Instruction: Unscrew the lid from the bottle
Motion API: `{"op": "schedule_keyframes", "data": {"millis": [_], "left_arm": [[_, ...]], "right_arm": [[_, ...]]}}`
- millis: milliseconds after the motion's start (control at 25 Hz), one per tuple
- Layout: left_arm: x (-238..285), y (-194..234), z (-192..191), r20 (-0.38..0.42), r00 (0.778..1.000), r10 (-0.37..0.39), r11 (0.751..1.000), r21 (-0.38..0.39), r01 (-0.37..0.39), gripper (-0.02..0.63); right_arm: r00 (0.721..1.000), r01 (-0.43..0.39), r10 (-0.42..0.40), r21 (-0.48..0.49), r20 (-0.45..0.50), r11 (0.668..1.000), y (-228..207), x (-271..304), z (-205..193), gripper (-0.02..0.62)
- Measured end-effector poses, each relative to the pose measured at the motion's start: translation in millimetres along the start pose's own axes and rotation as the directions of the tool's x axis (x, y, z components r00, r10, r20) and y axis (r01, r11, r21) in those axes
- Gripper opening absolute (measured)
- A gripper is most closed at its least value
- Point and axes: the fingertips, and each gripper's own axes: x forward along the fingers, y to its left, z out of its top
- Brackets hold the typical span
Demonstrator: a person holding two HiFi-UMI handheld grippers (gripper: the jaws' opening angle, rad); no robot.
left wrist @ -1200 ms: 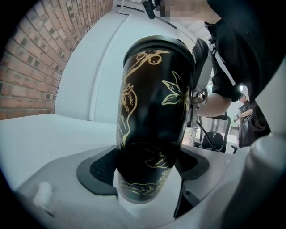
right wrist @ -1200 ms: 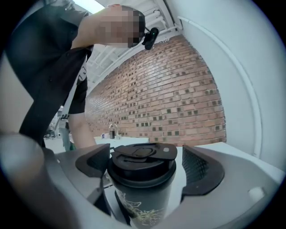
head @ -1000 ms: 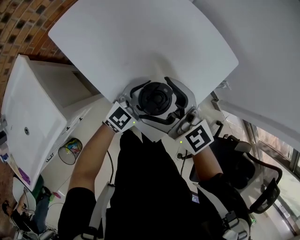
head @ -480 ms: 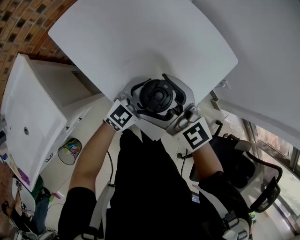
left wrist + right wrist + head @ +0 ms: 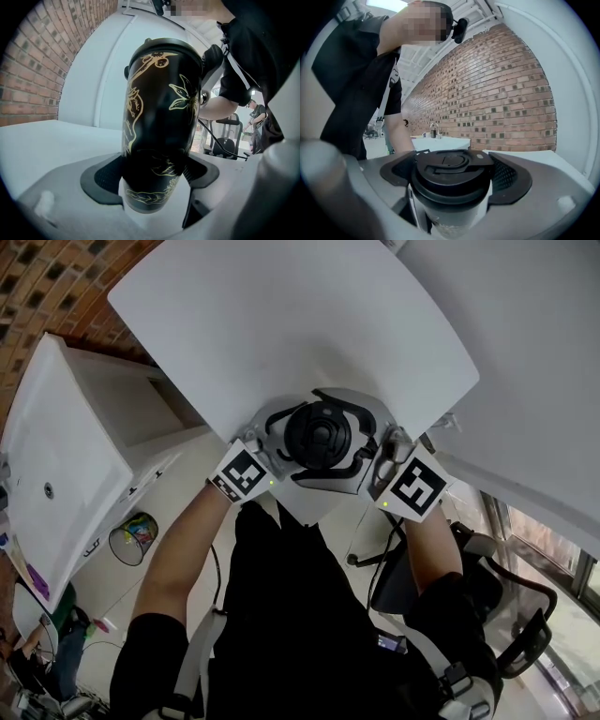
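Note:
A black bottle [image 5: 159, 108] with gold flower drawings stands upright between the jaws of my left gripper [image 5: 154, 183], which is shut on its lower body. Its black lid [image 5: 452, 171] sits between the jaws of my right gripper [image 5: 452, 180], shut on it; below the lid a little of the bottle's body [image 5: 450, 220] shows. From above, the lid [image 5: 319, 434] is ringed by both grippers near the table's front edge: the left gripper [image 5: 289, 448] comes in from the lower left, the right gripper [image 5: 354, 442] from the lower right.
The bottle is at the near edge of a white round table [image 5: 281, 334]. A white cabinet [image 5: 56, 456] and a waste basket [image 5: 136, 538] are at the left, an office chair [image 5: 506, 615] at the lower right. A brick wall [image 5: 37, 61] lies beyond.
My right gripper has swung round the bottle's top, its marker cube going up and to the right, still shut on the lid. The left gripper has held almost still on the body.

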Motion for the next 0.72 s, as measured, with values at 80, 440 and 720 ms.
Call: {"op": "schedule_keyframes", "data": {"millis": [80,440,720], "left_arm": [[-0.4,0.5,-0.8,0.0,1.0,0.003,1.0,-0.002,-0.003,0.394],[-2.3,3.0,-4.5,-0.003,1.0,0.0,1.0,-0.013,0.0,0.399],[-0.2,4.6,-8.4,-0.059,0.998,0.021,1.0,0.001,-0.021,0.402]], "right_arm": [[0.999,0.026,-0.027,0.02,0.04,0.999,-0.9,0.8,8.2,0.474],[0.968,0.134,-0.162,0.155,0.192,0.979,-10.7,-29.5,48.2,0.474],[0.96,0.198,-0.224,0.162,0.167,0.967,-4.2,-53.2,50.0,0.476]]}}
